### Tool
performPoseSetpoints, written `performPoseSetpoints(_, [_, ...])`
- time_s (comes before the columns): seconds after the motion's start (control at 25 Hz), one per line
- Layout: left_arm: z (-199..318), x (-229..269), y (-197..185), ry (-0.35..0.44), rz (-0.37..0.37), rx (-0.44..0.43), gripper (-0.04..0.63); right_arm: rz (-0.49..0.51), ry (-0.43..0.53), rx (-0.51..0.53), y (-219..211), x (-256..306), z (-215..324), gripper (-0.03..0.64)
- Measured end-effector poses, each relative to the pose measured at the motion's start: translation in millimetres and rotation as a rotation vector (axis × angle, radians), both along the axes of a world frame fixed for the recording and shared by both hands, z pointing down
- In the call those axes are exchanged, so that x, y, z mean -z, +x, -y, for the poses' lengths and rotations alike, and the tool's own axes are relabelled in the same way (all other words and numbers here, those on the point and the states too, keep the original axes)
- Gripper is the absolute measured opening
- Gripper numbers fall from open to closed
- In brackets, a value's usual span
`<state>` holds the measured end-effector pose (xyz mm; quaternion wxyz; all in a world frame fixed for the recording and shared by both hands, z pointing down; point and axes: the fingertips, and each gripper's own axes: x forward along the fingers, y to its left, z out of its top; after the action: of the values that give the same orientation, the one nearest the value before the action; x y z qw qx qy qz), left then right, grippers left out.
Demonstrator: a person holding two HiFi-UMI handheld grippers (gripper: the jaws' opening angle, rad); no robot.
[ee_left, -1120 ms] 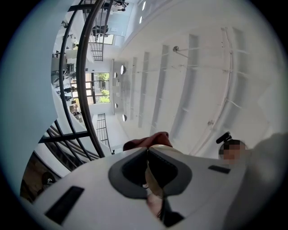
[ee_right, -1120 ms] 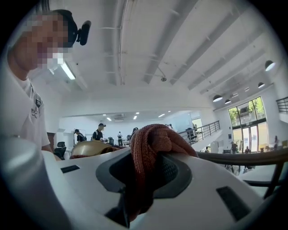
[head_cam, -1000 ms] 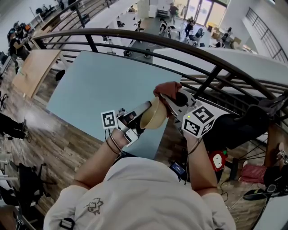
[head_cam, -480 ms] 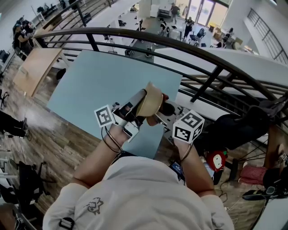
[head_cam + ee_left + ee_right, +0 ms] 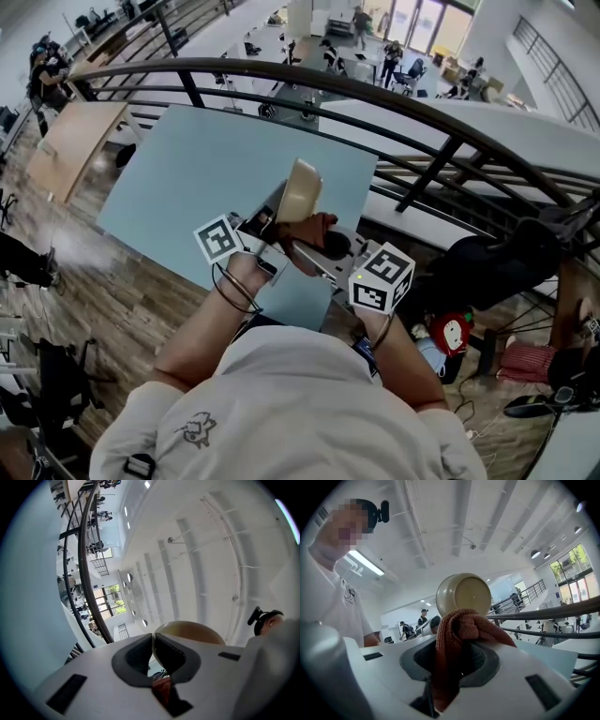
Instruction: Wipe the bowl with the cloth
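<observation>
Pale blue table (image 5: 187, 178) is seen from steeply above, with a dark railing (image 5: 403, 103) arching across the top from 10 to 3 o'clock and an open hall far below. Near the centre, a cream bowl (image 5: 300, 190) is held in the air over the table's near edge, tipped on its side. It is gripped by the left gripper (image 5: 279, 217), at the bowl's 7 o'clock. The jaws have just been opening slightly, yet they are nearly together, with the bowl's rim pinched between them. A rust-red cloth (image 5: 314, 228) is clamped in the right gripper (image 5: 319, 246) at the bowl's 5 o'clock, bunched just beside the bowl's underside; contact cannot be confirmed. Wiping of the outside is judged to be in hand. Next, the cloth would need to be pressed on and swept round while the rim is held firmly — a loosening grip could let the bowl slip.
</observation>
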<state>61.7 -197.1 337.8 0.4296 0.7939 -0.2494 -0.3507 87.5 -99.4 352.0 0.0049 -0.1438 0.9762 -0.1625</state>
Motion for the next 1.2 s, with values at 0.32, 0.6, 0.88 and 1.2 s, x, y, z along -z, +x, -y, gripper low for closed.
performPoseSetpoints(0.32, [-8.5, -36.3, -5.0, -0.061, 0.123, 0.008, 0.028, 0.054, 0.082, 0.018, 9.3, 38.1, -16.4, 0.114])
performPoseSetpoints(0.6, [-25.7, -54.0, -5.1, -0.087, 0.158, -0.032, 0.023, 0.069, 0.117, -0.079, 39.2, 55.3, 5.5, 0.115])
performPoseSetpoints(0.88, [-39.3, -52.1, -5.8, -0.046, 0.180, -0.090, 0.018, 0.043, 0.090, -0.186, 58.1, 44.0, 43.1, 0.114])
performPoseSetpoints(1.2, [-35.6, -74.2, -31.2, -0.079, 0.268, -0.065, 0.018, -0.004, 0.024, -0.289, 58.1, 9.6, 75.0, 0.114])
